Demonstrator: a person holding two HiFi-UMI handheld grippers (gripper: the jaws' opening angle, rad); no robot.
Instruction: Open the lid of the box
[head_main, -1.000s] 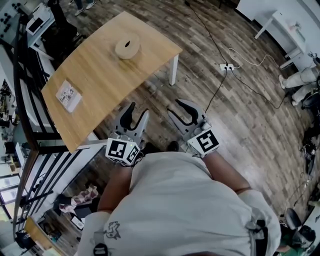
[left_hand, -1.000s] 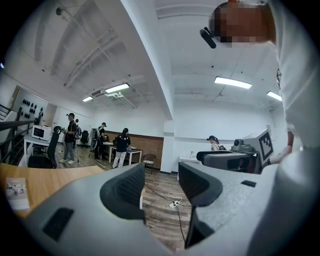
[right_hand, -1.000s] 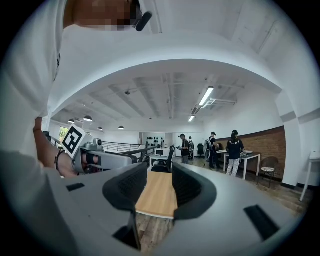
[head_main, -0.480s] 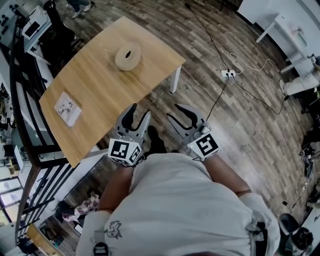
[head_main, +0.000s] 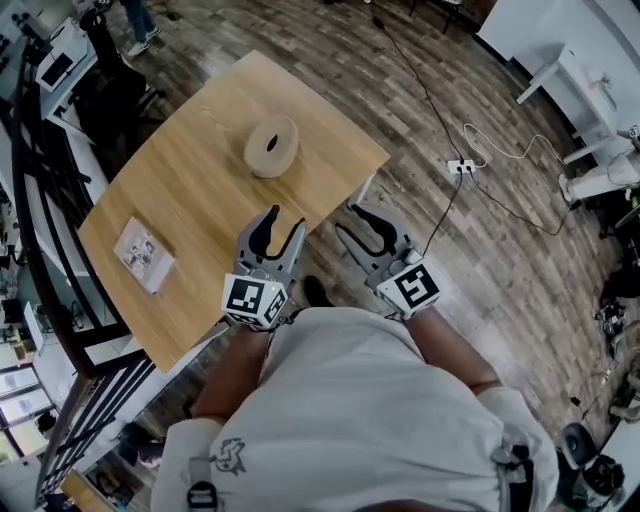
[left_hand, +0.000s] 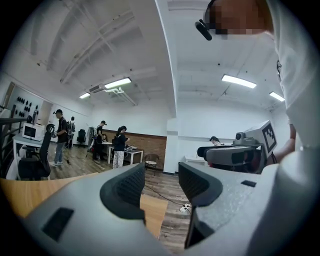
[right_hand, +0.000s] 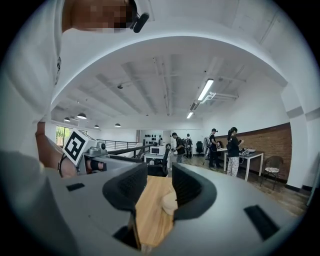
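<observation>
On wooden table (head_main: 190, 190), well ahead: round box (head_main: 271, 146), lid seemingly unopened. Left gripper (head_main: 280, 222), right gripper (head_main: 350, 222): jaws spread, empty (approach step). Next: reach box, grip lid.

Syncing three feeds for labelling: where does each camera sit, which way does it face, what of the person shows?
Head view: on the person's head, steeply down at wooden table, round box, left gripper, right gripper; shirt, forearms show.
Left gripper view: on that gripper, level past the table's corner into the room; open jaws, shirt, right gripper show.
Right gripper view: on that gripper, level along the table toward the box; open jaws, forearm show.
Shared: head and right gripper views both show the box.
</observation>
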